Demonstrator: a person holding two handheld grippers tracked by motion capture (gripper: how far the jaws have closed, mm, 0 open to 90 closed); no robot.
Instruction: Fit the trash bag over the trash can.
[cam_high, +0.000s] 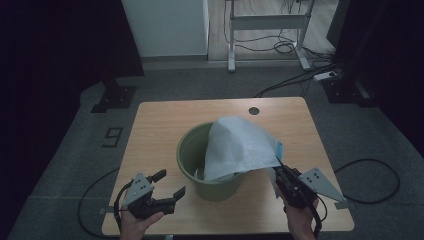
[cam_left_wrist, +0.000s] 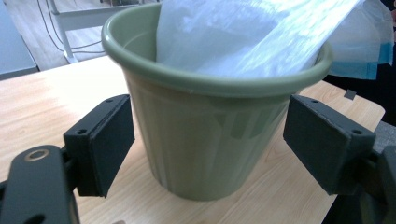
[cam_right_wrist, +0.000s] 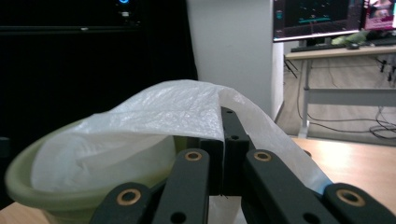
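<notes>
A green plastic bucket (cam_high: 200, 172) stands upright in the middle of the wooden table (cam_high: 160, 120). A white plastic bag (cam_high: 240, 145) with a blue strip at its edge hangs partly inside the bucket and is pulled up over its right rim. My right gripper (cam_high: 278, 171) is shut on the bag's edge, right of the bucket. In the right gripper view the jaws (cam_right_wrist: 227, 128) pinch the bag (cam_right_wrist: 159, 116) above the bucket's rim (cam_right_wrist: 51, 196). My left gripper (cam_high: 170, 184) stands open at the bucket's front left, apart from it. Its pads (cam_left_wrist: 100, 144) frame the bucket (cam_left_wrist: 205, 140).
A round cable hole (cam_high: 254, 110) sits near the table's far edge. Beyond the table are a white desk frame (cam_high: 267, 22), floor cables (cam_high: 300, 75) and black stands (cam_high: 115, 95). A monitor (cam_right_wrist: 317, 18) glows on a far desk.
</notes>
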